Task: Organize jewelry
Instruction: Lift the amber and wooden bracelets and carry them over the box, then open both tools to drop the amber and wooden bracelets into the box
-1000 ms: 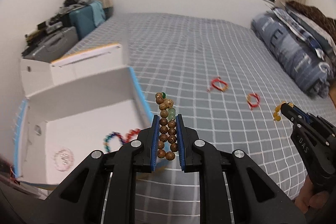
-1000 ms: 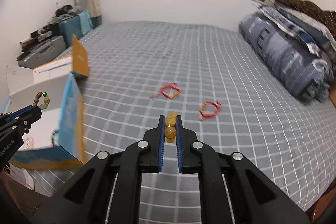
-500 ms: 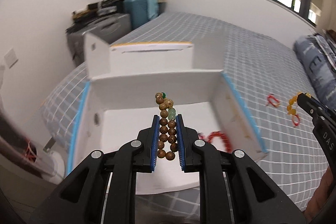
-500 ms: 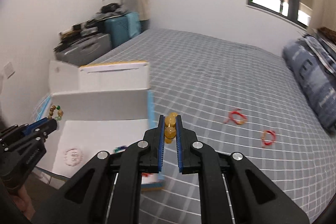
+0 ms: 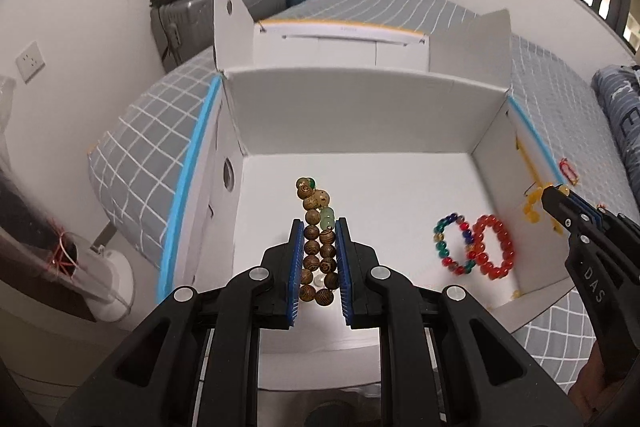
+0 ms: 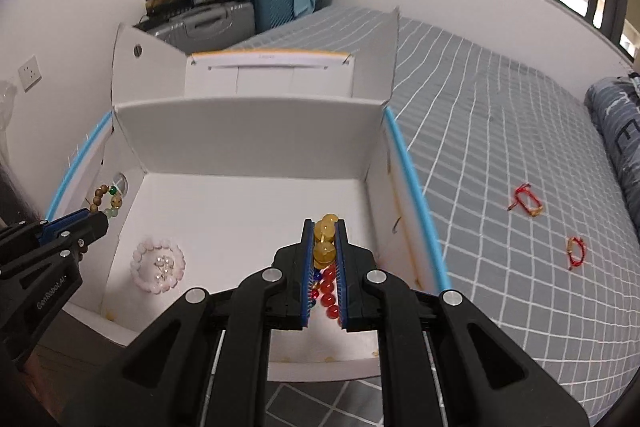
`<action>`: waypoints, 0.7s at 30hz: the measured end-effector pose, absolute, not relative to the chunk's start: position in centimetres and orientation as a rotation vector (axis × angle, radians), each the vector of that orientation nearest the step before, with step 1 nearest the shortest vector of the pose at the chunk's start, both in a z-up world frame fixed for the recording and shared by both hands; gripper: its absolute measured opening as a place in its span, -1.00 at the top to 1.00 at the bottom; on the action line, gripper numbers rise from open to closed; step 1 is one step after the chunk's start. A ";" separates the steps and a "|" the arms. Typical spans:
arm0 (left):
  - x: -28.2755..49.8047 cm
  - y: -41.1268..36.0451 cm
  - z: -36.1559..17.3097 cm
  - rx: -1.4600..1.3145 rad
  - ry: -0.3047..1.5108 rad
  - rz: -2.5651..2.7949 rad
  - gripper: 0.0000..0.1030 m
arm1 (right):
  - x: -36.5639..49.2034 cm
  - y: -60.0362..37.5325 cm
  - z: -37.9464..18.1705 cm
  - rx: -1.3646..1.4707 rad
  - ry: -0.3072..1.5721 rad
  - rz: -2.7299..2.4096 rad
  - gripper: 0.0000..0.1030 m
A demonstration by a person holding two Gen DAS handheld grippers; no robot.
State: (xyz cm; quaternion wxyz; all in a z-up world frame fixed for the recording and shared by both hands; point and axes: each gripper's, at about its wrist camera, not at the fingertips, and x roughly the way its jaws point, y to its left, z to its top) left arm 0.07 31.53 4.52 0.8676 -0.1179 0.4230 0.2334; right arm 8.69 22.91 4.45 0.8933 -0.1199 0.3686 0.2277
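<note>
We hold both grippers over the open white box (image 5: 360,115), which sits at the corner of the bed (image 6: 500,131), each one angled downward toward the box floor.

Our left gripper (image 5: 319,259) is clenched on the wooden bead bracelet (image 5: 316,247), the strand pinched between the blue pads with its upper beads and a green one rising above the fingertips. It hovers above the left part of the box floor, near the left wall.

Our right gripper (image 6: 325,259) is clamped on the amber bead bracelet (image 6: 325,243), a few yellow beads showing between its fingers. It hangs over the right part of the box, close to the right wall.

On the box floor lie a multicoloured bead bracelet (image 5: 454,243) and a red bead bracelet (image 5: 493,247), touching side by side near the right wall, and a pale pink bead bracelet (image 6: 159,261) toward the front left corner.

Two red string bracelets (image 6: 527,203) rest on the bed, well apart from the box.
</note>
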 end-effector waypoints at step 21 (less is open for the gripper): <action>1.2 32.4 2.0 -0.264 0.980 0.490 0.10 | 9.8 24.2 1.3 -0.277 0.907 0.485 0.30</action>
